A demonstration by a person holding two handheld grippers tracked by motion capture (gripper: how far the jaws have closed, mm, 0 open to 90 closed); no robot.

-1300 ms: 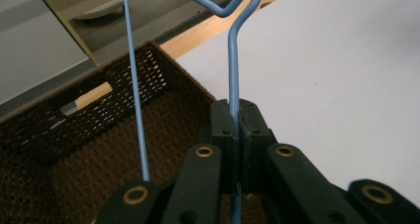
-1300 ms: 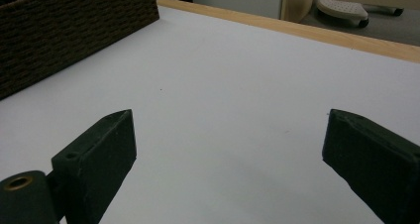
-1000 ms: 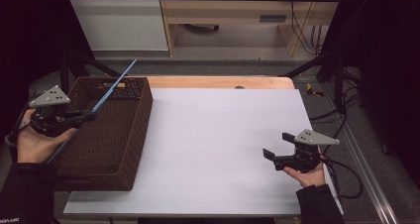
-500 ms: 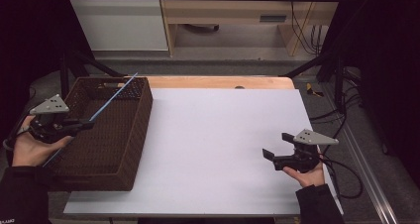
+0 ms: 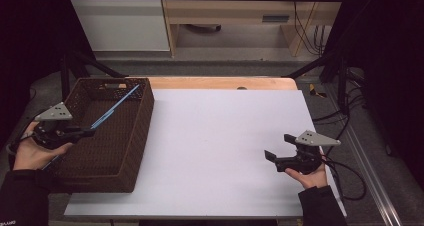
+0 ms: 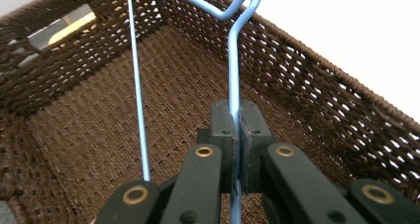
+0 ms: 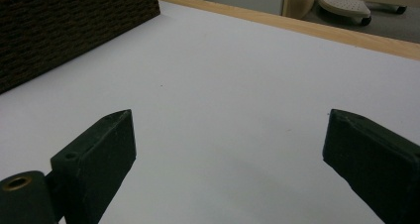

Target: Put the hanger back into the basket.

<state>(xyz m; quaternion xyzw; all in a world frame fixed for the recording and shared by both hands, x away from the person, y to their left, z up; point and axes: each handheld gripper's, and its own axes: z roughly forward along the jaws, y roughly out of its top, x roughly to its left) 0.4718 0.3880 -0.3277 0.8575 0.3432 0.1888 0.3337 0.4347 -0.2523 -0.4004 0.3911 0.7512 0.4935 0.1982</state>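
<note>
High view: brown wicker basket (image 5: 127, 136) sits at the left end of the white table (image 5: 220, 136), long side running away from the person. Inside it a thin light-blue wire hanger (image 5: 116, 106) slants up from the left gripper (image 5: 87, 132) toward the far right corner, tip near the rim by the handle slot. In the left gripper view the basket's woven floor looks bare apart from the hanger (image 6: 233, 75); two blue wire runs show, one straight strand at left, one bent at the top w/ a kink. Left gripper (image 6: 236, 149) jaws are pressed together, clamped on the thicker wire strand, which passes straight btwn the pads and out below. Gripper hangs over the basket's near-left part, inside the walls. Right gripper (image 5: 277, 153) is well apart, near the table's right edge, hand under it. In the right gripper view its jaws stand wide apart, nothing btwn them, white tabletop beneath and the basket wall (image 7: 74, 26) far off at upper left.
</note>
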